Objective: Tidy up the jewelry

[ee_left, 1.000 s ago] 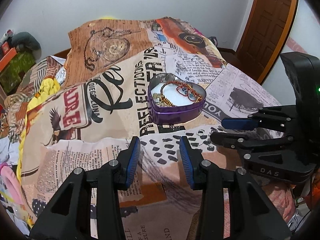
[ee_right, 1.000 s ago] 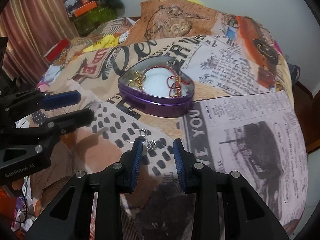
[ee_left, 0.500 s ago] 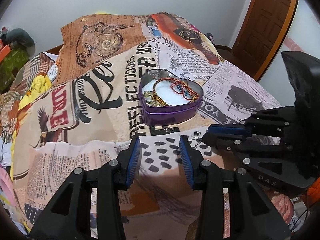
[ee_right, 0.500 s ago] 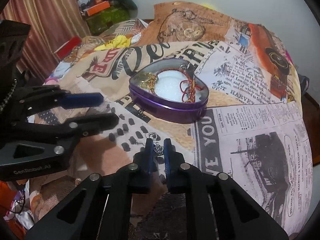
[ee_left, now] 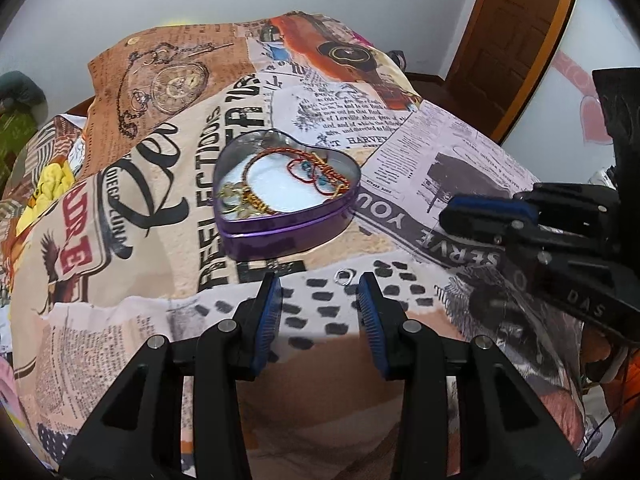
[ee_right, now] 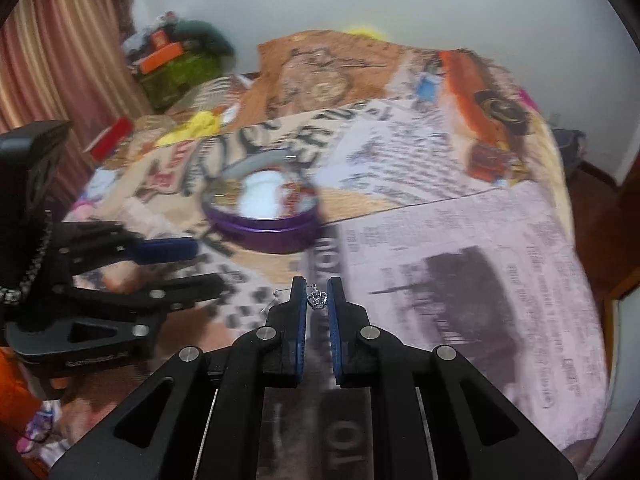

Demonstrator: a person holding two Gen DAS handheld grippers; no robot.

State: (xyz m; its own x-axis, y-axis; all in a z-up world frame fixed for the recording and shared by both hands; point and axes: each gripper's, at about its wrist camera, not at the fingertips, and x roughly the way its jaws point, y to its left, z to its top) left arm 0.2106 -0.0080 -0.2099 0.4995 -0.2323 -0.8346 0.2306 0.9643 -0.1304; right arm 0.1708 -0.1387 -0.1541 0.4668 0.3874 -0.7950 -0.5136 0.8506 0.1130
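Note:
A purple heart-shaped tin [ee_left: 286, 216] sits on the printed bedspread [ee_left: 160, 200], holding a red bracelet [ee_left: 316, 168] and gold chains [ee_left: 244, 200] on a white pad. It also shows blurred in the right wrist view [ee_right: 264, 228]. My right gripper [ee_right: 317, 298] is shut on a small silver earring [ee_right: 317, 299], lifted above the bed, near side of the tin. A small silver ring-like piece [ee_left: 345, 276] lies on the spread between my left fingertips. My left gripper [ee_left: 320, 296] is open and empty just in front of the tin.
The bed is covered by a newspaper-print spread. A wooden door [ee_left: 516, 40] is at the far right. Clutter, a green bag [ee_right: 176, 76] and a curtain [ee_right: 60, 60] stand beyond the bed's left side. The right gripper body [ee_left: 560, 248] is beside my left one.
My right gripper closed on the silver earring and has lifted it off the spread. The left gripper moved closer to the tin and stays open.

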